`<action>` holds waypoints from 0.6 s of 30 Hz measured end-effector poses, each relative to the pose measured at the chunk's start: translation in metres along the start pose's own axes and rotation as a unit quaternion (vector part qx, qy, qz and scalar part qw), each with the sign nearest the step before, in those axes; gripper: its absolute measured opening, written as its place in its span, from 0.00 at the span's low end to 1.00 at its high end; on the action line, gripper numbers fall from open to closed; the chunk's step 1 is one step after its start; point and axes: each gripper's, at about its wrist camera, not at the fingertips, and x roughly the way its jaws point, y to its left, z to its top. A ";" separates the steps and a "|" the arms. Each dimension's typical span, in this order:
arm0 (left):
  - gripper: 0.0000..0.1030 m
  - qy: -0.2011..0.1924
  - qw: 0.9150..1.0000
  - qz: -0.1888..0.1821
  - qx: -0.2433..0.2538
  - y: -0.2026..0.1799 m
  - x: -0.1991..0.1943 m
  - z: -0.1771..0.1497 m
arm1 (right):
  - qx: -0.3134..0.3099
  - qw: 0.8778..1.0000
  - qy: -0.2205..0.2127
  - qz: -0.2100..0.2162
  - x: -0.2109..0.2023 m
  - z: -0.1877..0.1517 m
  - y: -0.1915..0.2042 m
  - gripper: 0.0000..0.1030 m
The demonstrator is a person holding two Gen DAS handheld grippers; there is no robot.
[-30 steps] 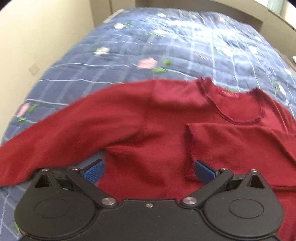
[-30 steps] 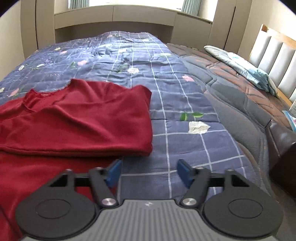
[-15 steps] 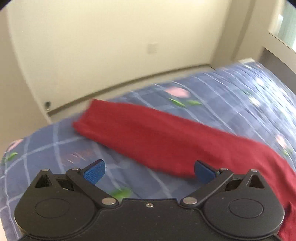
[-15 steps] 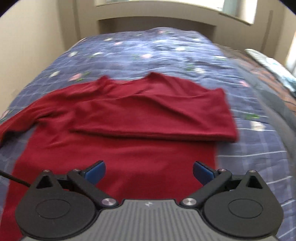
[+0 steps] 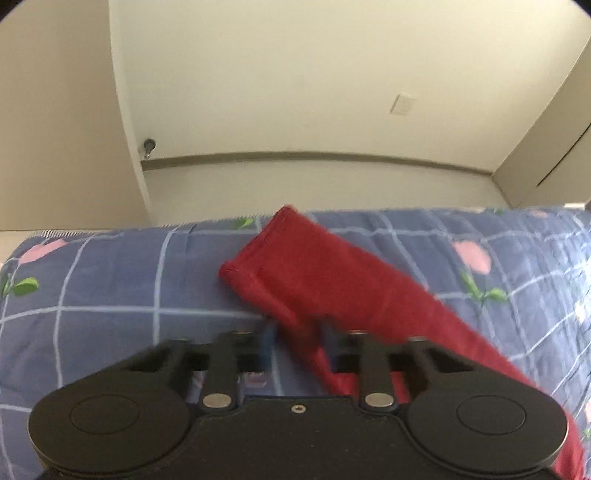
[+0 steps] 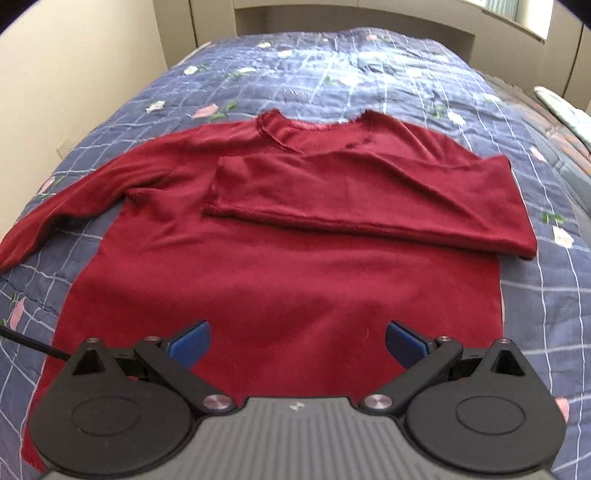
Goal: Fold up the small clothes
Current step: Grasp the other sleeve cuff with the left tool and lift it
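A dark red long-sleeved sweater (image 6: 280, 280) lies flat on the blue checked quilt (image 6: 369, 74). Its right sleeve (image 6: 369, 195) is folded across the chest. Its left sleeve (image 6: 74, 199) stretches out to the left. In the left wrist view my left gripper (image 5: 295, 332) has its jaws closed on the lower edge of that sleeve (image 5: 332, 280), a little behind the cuff (image 5: 255, 243). My right gripper (image 6: 295, 341) is open and empty, above the sweater's lower body.
The bed's left edge (image 5: 110, 232) runs just past the cuff, with a cream wall (image 5: 295, 92) and skirting behind it. A headboard shelf (image 6: 332, 22) lies beyond the quilt. A pillow (image 6: 565, 107) is at far right. A black cable (image 6: 26, 341) crosses the lower left.
My left gripper swung left from the sweater's body to the outstretched sleeve and closed on it. My right gripper moved left from the bare quilt to above the sweater's lower body, staying open.
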 end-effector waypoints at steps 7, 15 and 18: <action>0.04 -0.096 0.992 -0.073 0.020 -0.018 -0.033 0.004 | 0.020 1.000 0.009 0.001 -0.004 -0.007 -0.012 1.00; 0.04 -0.180 0.941 -0.245 0.148 -0.101 -0.108 0.002 | 0.047 0.999 0.001 0.002 -0.012 -0.007 -0.030 1.00; 0.04 -0.191 0.902 -0.323 0.213 -0.138 -0.144 -0.016 | 0.060 0.998 -0.007 -0.001 -0.017 -0.007 -0.041 1.00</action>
